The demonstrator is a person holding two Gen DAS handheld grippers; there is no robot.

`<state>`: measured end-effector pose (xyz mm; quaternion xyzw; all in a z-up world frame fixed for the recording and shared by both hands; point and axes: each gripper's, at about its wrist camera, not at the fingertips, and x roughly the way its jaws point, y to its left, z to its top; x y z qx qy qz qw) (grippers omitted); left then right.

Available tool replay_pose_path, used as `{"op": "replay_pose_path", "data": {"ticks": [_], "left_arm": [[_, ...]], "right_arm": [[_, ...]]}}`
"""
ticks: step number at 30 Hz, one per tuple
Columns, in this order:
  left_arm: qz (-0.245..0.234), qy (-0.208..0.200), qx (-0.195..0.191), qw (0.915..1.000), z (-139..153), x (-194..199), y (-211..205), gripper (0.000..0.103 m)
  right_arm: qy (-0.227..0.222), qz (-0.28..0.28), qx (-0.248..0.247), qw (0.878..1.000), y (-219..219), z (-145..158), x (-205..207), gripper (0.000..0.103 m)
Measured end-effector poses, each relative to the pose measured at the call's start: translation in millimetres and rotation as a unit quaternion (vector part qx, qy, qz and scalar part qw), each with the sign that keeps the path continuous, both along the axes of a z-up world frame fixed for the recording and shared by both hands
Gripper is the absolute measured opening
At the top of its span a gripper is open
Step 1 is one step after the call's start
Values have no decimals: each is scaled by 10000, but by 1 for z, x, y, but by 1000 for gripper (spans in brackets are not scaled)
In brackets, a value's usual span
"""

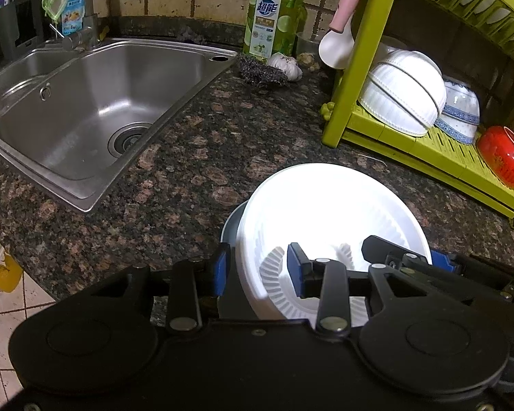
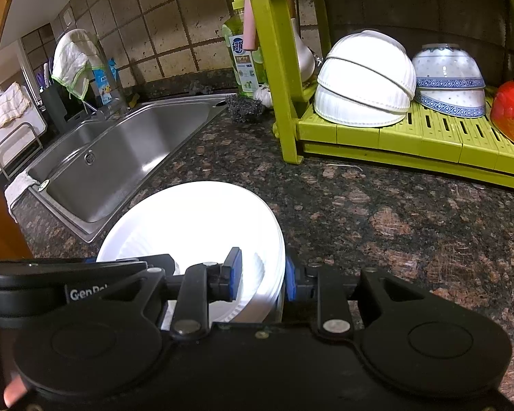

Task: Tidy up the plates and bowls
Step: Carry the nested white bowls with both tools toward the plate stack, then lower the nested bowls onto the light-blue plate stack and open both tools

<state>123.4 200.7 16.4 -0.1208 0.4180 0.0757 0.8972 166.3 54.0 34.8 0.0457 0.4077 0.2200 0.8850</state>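
While both my left gripper (image 1: 258, 270) and right gripper (image 2: 262, 275) straddle opposite rims of the white plates (image 2: 195, 226), jaws not visibly clamped, I should squeeze evenly before lifting

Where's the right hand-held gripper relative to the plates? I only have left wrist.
Observer: The right hand-held gripper straddles the right rim of the stack of white ribbed plates. One blue pad is inside the rim, one outside, jaws apart.
Operator: One plate or several?
Observer: Several. Layered rims show at the stack's right edge.
Operator: Anything left of the sink?
Observer: A white checked cloth lies on a white surface past the far end of the stainless steel sink.
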Motion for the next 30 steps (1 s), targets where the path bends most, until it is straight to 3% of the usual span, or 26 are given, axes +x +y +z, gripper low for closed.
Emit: {"op": "replay_pose_path", "data": {"ticks": [8,21,30], "left_arm": [[84,-155,199,9996,7,-6,0,52],[155,-250,339,9990,11,-11,-1,52],[206,-636,382,9970,37,-35,-5,52]], "right_arm": [[-65,-30,78,9999,-3,2,-1,30],[-141,-55,143,9998,-4,5,-3,30],[-550,-124,304,9979,-15,22,-18,30]]}}
